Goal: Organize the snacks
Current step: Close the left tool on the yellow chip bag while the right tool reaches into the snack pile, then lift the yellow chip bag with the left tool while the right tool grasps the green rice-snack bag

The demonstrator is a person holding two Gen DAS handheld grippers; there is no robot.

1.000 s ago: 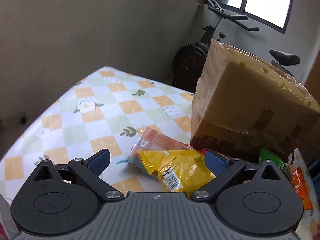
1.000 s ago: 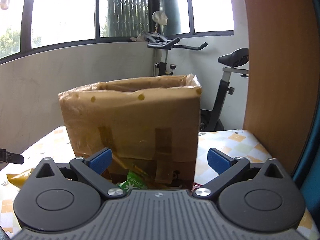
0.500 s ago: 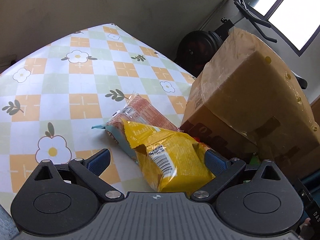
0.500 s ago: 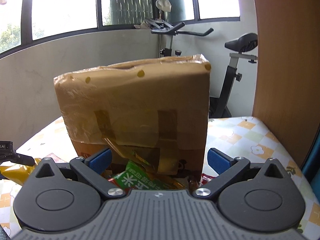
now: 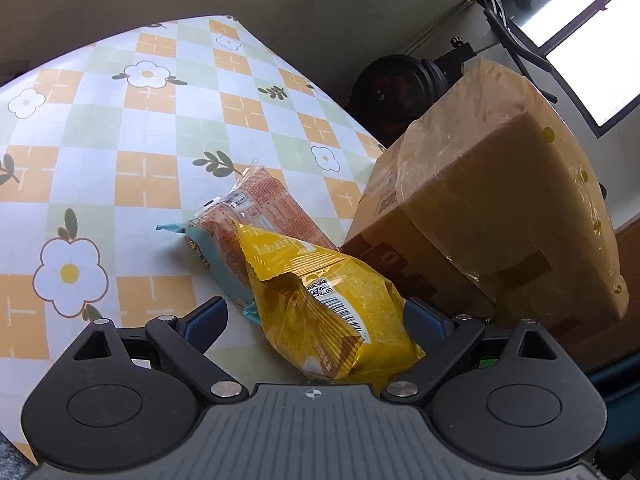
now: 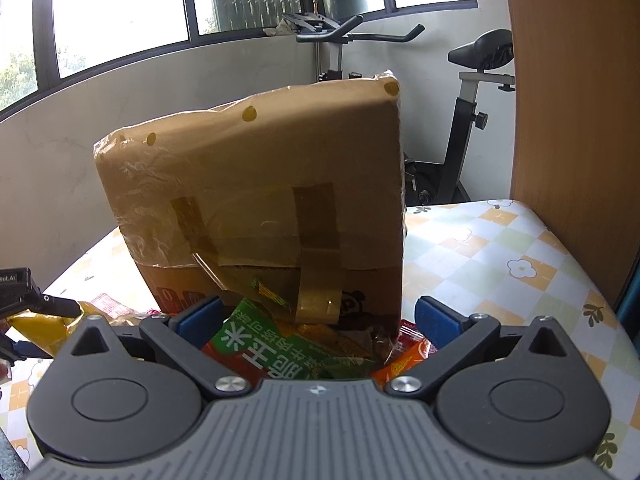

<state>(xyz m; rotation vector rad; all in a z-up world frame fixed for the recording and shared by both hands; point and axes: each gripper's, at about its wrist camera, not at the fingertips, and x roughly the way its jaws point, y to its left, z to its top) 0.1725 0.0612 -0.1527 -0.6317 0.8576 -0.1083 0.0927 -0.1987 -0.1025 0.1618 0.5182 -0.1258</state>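
A yellow snack packet [image 5: 328, 312] lies between the jaws of my left gripper [image 5: 316, 314], which are closing. The right pad is at the packet's edge and the left pad stands clear of it. Behind the yellow packet lie an orange packet [image 5: 268, 204] and a teal one [image 5: 212, 252]. A taped cardboard box [image 5: 500, 208] stands to the right. My right gripper [image 6: 318, 316] is open over a green packet [image 6: 272, 348] and an orange packet [image 6: 404, 364] at the foot of the box [image 6: 260, 184].
The table has a checked flower cloth [image 5: 132, 152]. An exercise bike [image 6: 472, 92] stands behind the table and a wooden panel [image 6: 572, 120] stands at the right. The left gripper's finger [image 6: 56, 305] and the yellow packet [image 6: 40, 322] show at the right view's left edge.
My left gripper has sunk, rolled and come in around the yellow packet, its jaws a little narrower. My right gripper has dropped toward the green packet in front of the box.
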